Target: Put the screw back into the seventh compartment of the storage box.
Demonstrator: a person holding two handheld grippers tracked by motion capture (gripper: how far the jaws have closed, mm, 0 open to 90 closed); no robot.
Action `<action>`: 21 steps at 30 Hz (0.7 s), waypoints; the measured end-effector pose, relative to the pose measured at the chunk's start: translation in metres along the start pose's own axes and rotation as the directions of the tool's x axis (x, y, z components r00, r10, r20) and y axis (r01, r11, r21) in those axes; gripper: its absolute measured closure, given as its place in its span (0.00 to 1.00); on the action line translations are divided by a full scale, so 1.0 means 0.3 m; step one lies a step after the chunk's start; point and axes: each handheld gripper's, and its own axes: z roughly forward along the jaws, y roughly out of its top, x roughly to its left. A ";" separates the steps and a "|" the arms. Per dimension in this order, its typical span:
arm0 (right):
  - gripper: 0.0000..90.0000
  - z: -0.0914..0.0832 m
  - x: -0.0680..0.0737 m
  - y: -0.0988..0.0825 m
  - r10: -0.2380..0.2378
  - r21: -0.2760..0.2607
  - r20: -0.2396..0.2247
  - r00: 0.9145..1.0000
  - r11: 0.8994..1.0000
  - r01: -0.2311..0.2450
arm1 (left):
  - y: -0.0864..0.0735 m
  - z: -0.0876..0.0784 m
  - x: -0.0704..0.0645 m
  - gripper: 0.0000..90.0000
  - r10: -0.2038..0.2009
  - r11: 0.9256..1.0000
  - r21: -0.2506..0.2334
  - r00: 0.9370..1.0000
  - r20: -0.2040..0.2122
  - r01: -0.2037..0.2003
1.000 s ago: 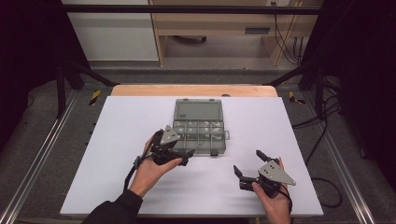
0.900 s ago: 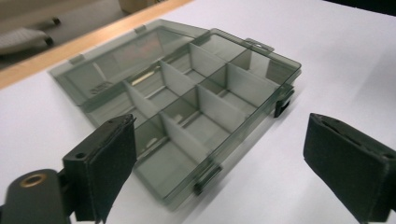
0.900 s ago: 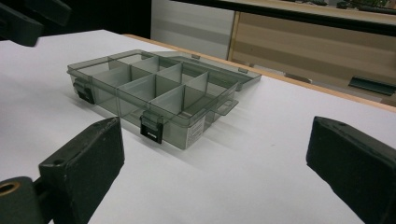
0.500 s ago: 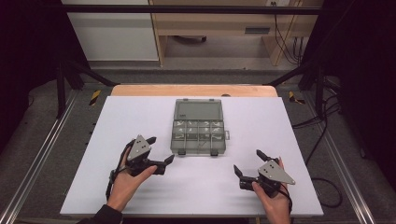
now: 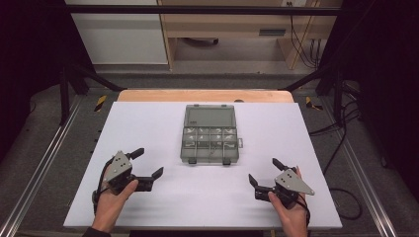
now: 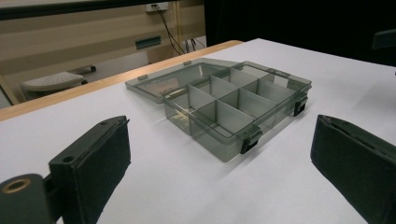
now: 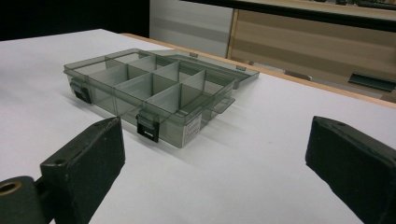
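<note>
Left gripper [image 5: 146, 164] withdrawn, jaws wide, organizer box [image 5: 210, 134] well apart.

A smoky transparent compartment box [image 6: 233, 105] lies open on the white tabletop [image 6: 187, 186], lid flat behind it toward the wooden far edge. Two black latches hang on its front wall. Left gripper [image 6: 219, 158] jaws stand wide apart, nothing between them.

small label on organizer box [image 7: 193, 127], print too small to read

You've got a white table [image 5: 148, 128] with just a clear grey compartment box [image 5: 210, 140] lying open in the middle.
</note>
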 end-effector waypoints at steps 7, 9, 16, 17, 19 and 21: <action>0.05 -0.005 -0.012 0.000 0.006 0.000 0.002 1.000 1.000 -0.006 | -0.019 -0.059 0.022 0.04 0.005 0.999 -0.044 1.000 -0.007 -0.006; 0.05 -0.008 -0.015 0.003 0.010 0.001 0.009 1.000 1.000 -0.010 | -0.026 -0.073 0.027 0.04 0.001 0.998 -0.059 1.000 -0.013 -0.002; 0.07 -0.032 -0.040 0.009 0.018 -0.020 0.027 0.999 1.000 -0.018 | -0.042 -0.111 0.052 0.04 -0.021 0.993 -0.118 0.999 -0.042 0.016; 0.07 -0.039 -0.045 0.009 0.025 -0.024 0.030 0.999 0.999 -0.024 | -0.044 -0.116 0.055 0.04 -0.024 0.992 -0.125 0.999 -0.044 0.019; 0.07 -0.047 -0.052 0.010 0.027 -0.031 0.037 0.999 0.999 -0.026 | -0.051 -0.128 0.062 0.04 -0.031 0.989 -0.143 0.998 -0.050 0.024; 0.07 -0.055 -0.060 0.010 0.032 -0.036 0.041 0.999 0.999 -0.031 | -0.060 -0.139 0.069 0.04 -0.037 0.987 -0.157 0.998 -0.058 0.027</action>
